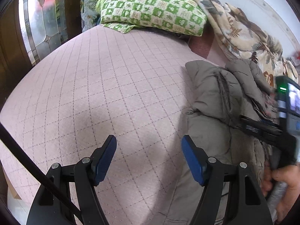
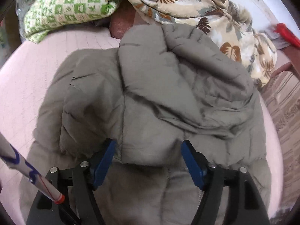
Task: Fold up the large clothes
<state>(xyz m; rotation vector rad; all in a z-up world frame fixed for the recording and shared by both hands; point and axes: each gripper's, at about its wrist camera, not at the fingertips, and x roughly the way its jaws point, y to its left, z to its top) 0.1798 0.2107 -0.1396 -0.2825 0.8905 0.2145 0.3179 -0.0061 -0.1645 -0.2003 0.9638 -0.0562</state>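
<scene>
A grey-brown padded jacket (image 2: 150, 93) lies bunched on a pink quilted bed (image 1: 93, 93), partly folded over itself. In the left wrist view the jacket (image 1: 215, 103) fills the right side. My left gripper (image 1: 149, 142) hovers open above bare quilt just left of the jacket, nothing between its blue pads. My right gripper (image 2: 148, 146) is open directly over the jacket, a puffed fold of fabric bulging between its fingers without being pinched. The right gripper's body and the hand (image 1: 281, 183) that holds it show at the far right of the left wrist view.
A green-and-white patterned pillow (image 1: 153, 7) lies at the head of the bed. A leaf-print blanket (image 2: 215, 18) is heaped behind the jacket. A wooden door with leaded glass (image 1: 41, 24) stands to the left. The bed edge and patterned floor (image 2: 285, 112) are at right.
</scene>
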